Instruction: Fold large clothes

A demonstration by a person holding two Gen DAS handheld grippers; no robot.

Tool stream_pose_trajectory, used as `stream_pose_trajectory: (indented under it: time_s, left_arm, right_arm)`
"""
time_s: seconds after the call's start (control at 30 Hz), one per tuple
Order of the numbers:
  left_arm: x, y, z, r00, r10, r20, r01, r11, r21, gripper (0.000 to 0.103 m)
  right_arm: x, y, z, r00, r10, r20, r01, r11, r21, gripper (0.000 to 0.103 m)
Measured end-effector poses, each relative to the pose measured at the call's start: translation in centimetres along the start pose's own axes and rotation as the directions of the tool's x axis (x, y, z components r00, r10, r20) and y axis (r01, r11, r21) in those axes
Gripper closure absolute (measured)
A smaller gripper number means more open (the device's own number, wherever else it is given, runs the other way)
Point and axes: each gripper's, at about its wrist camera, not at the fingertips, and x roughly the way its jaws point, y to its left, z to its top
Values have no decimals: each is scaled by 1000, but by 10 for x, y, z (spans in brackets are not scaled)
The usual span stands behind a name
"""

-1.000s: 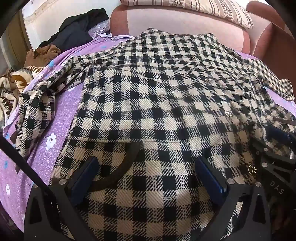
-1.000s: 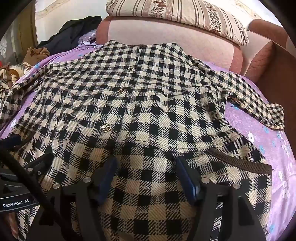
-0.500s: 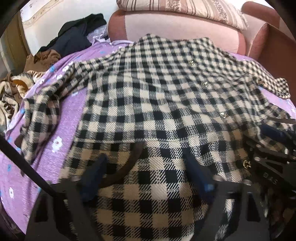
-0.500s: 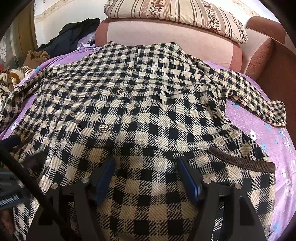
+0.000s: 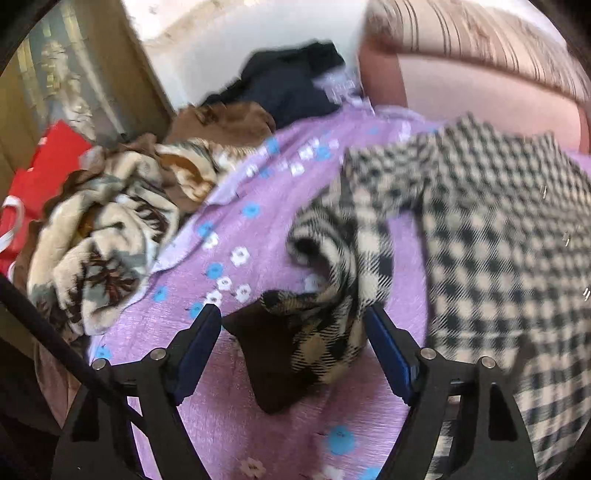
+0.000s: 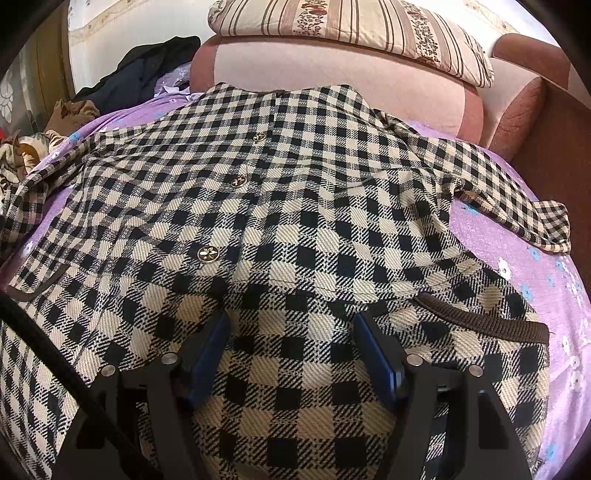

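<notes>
A black-and-cream checked jacket point(image 6: 295, 184) lies spread front-up on a purple flowered sheet point(image 5: 221, 406). In the left wrist view its body point(image 5: 498, 240) fills the right side. Its left sleeve point(image 5: 332, 277) lies crumpled, ending in a brown cuff point(image 5: 266, 365). My left gripper point(image 5: 293, 321) hangs over that sleeve end with its jaws opening. The cuff and bunched cloth lie between the fingers, and the left pad is clear of them. My right gripper point(image 6: 291, 325) rests open on the jacket's lower front, cloth bulging between its fingers, beside a brown-trimmed pocket point(image 6: 480, 321).
A crumpled patterned blanket point(image 5: 103, 236) and a red bag point(image 5: 40, 166) sit at the left edge of the bed. Dark clothes point(image 5: 291, 85) and a brown garment point(image 5: 221, 122) are heaped at the back left. A pink padded backrest point(image 6: 332, 70) with a striped pillow point(image 6: 351, 29) closes the far side.
My left gripper has swung left off the jacket's front and now hangs over the crumpled sleeve end, its jaws narrower than a second ago. The right gripper and the jacket under it have not moved.
</notes>
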Motion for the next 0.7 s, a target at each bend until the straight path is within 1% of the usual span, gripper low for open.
stream_pose_trajectory:
  time_s: [0.03, 0.07, 0.1, 0.13, 0.17, 0.2, 0.27, 0.37, 0.43, 0.47, 0.5, 0.53, 0.6, 0.63, 0.67, 0.7]
  left_arm:
    - [9, 0, -2, 999, -19, -31, 20, 1000, 20, 35]
    - [14, 2, -4, 998, -28, -57, 30, 999, 23, 67]
    - [24, 6, -1, 994, -47, -101, 48, 999, 15, 84]
    - [29, 12, 1, 990, -69, -127, 69, 998, -7, 96]
    - [31, 23, 7, 987, -96, -129, 90, 994, -55, 96]
    - [33, 31, 13, 988, -99, -117, 88, 992, -96, 96]
    - [37, 53, 29, 993, -75, -92, 59, 985, -163, 98]
    - [44, 99, 61, 999, 5, -49, -18, 963, -268, 98]
    - [51, 129, 79, 996, 80, -44, -90, 943, -319, 98]
    - [54, 140, 86, 994, 97, -47, -107, 933, -343, 96]
    - [60, 157, 93, 993, 101, -59, -116, 917, -382, 94]
    - [65, 168, 95, 992, 102, -69, -121, 904, -410, 89]
    - [67, 189, 95, 987, 140, -85, -163, 875, -456, 89]
    - [67, 195, 95, 985, 152, -86, -174, 866, -469, 84]
    - [66, 200, 93, 985, 153, -85, -175, 859, -481, 75]
    - [61, 208, 90, 988, 133, -79, -154, 848, -507, 68]
  right_arm:
    - [0, 1, 0, 1000, 0, 0, 0, 1000, 0, 29]
    - [0, 1, 1, 1000, 0, 0, 0, 1000, 1, 29]
    - [0, 1, 0, 1000, 1, 0, -1, 1000, 1, 29]
    - [0, 0, 0, 1000, 1, 1, -1, 1000, 1, 29]
    - [0, 0, 0, 1000, 3, 2, -3, 1000, 2, 29]
    - [0, 0, 0, 1000, 5, 2, -5, 1000, 2, 29]
    - [0, 0, 0, 1000, 6, 3, -6, 1000, 3, 29]
    - [0, -1, 0, 1000, 6, 4, -6, 1000, 4, 29]
    - [0, -1, 0, 1000, 5, 5, -5, 1000, 3, 28]
    - [0, -1, 0, 1000, 5, 5, -5, 1000, 3, 28]
    - [1, -1, 0, 1000, 5, 5, -5, 1000, 3, 28]
    - [1, -1, 0, 1000, 5, 5, -5, 1000, 3, 28]
    - [1, -1, 0, 1000, 4, 5, -4, 1000, 3, 28]
    - [1, -1, 0, 1000, 4, 5, -4, 1000, 3, 28]
    - [1, -1, 0, 1000, 5, 5, -5, 1000, 3, 28]
    - [1, -1, 1, 1000, 6, 5, -6, 1000, 4, 28]
